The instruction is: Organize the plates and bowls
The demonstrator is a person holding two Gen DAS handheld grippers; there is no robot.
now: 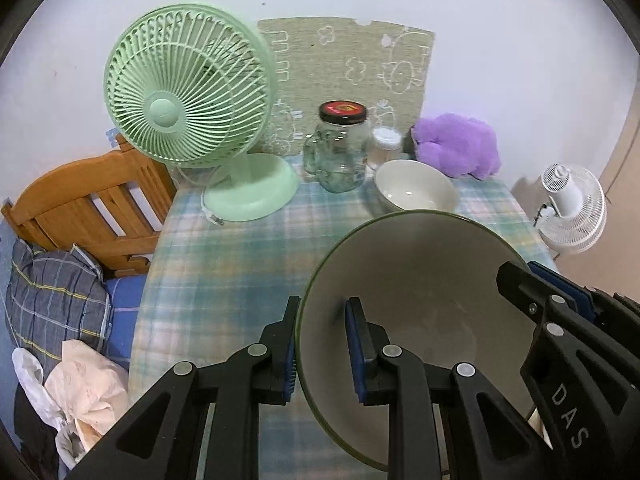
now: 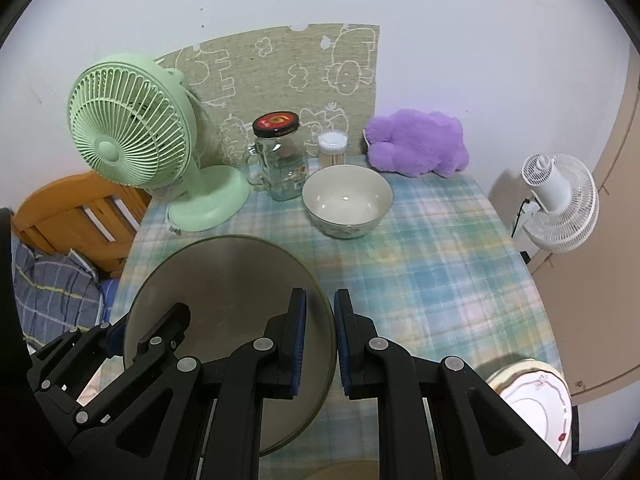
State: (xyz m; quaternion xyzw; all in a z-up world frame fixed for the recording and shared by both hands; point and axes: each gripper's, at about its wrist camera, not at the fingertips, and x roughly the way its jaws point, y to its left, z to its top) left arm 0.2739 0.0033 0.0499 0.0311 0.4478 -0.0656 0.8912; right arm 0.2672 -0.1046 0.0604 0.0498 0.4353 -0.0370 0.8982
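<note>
Currently a large bowl is held above the tabletop, lower centre of the frame, its rim clamped by the left tool and right tool. Next, careful lowering onto the smaller bowl seems called for.

My widest free stretch is the bare plaid tablecloth at centre right of my right wrist view, open from the small bowl down to the white plate at the lower right edge. The far edge of the table is crowded: the green fan blocks the upper left, and the lidded glass jar, the cotton-swab tub and the purple plush line the wall, the jar just beside the small bowl. The big bowl clamped between my two grippers fills the lower centre of both views, and in my left wrist view a clear lane of cloth runs along its left, below the fan's base.
</note>
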